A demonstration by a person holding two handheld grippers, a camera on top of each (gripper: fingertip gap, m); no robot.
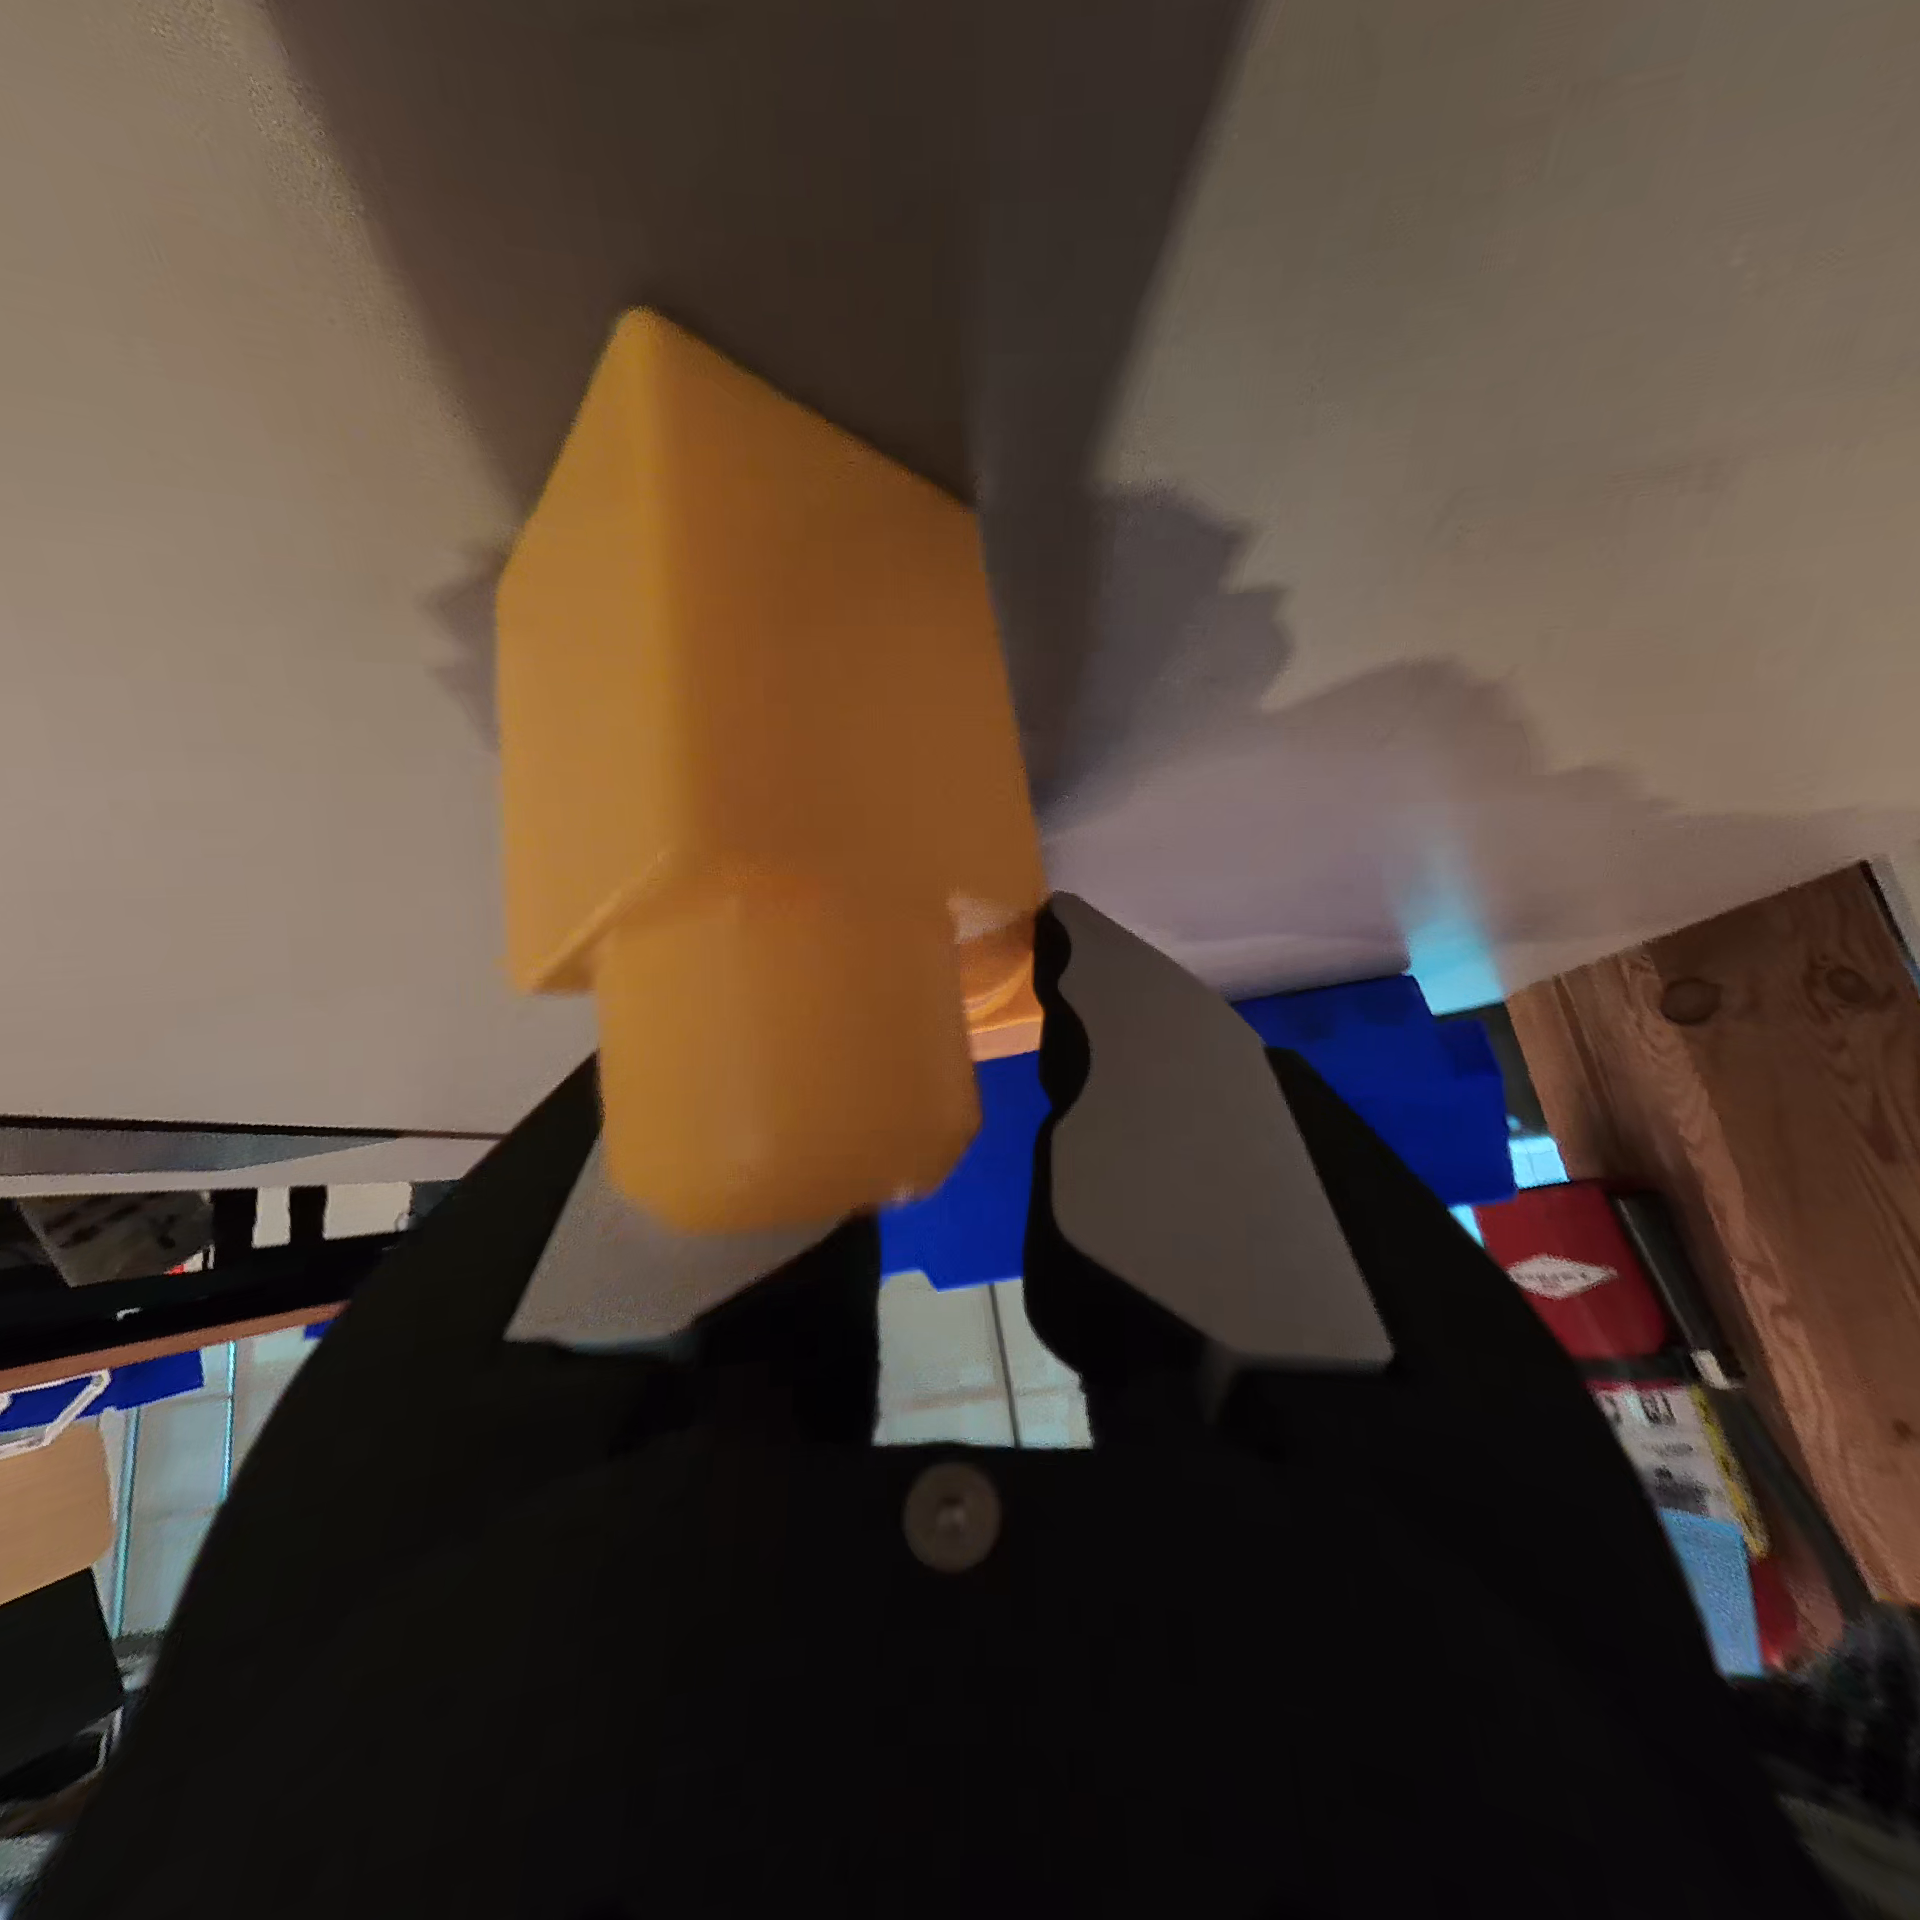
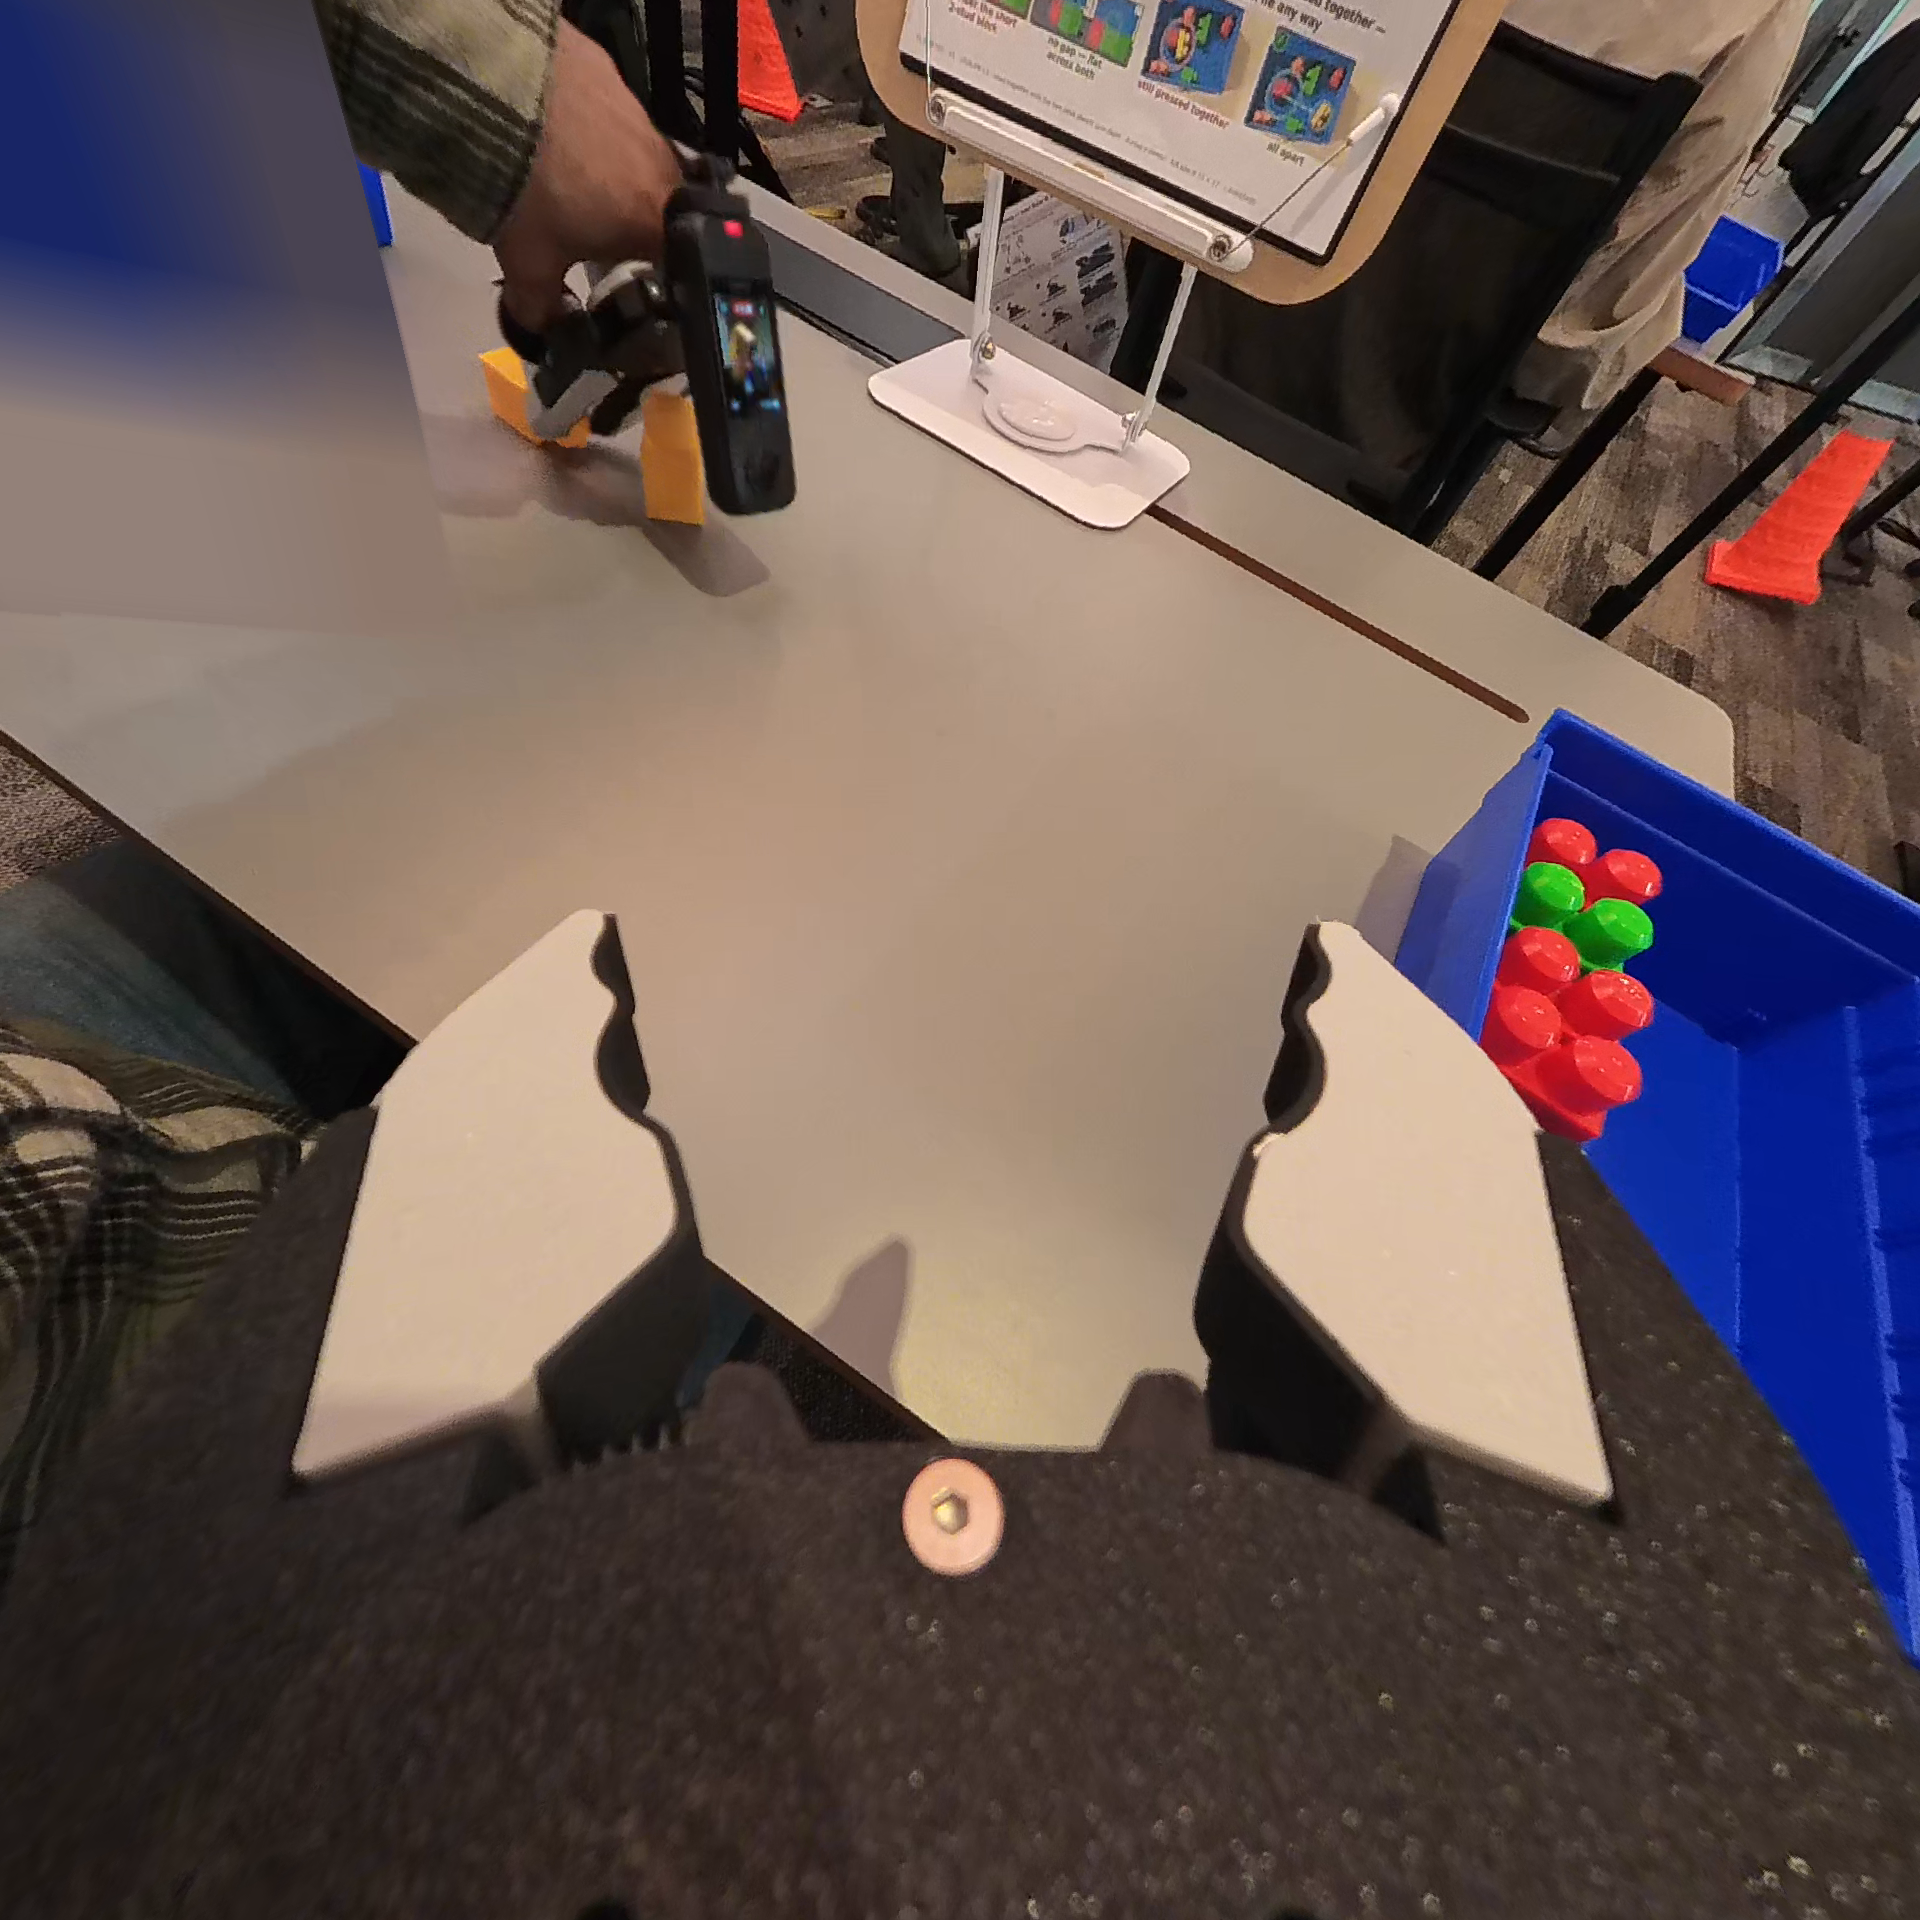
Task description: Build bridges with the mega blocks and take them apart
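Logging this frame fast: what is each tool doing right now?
Left tool: closed on a yellow block.
Right tool: open, empty, over the table.

Printed writing stands on the instruction board [image 2: 1153,62] and a red sign [image 1: 1558,1273].

The left gripper [image 2: 582,400], held in a hand [image 2: 582,249] with a plaid sleeve, points downward, fingers closed. The right gripper [image 2: 961,997] hovers, fingers spread wide.
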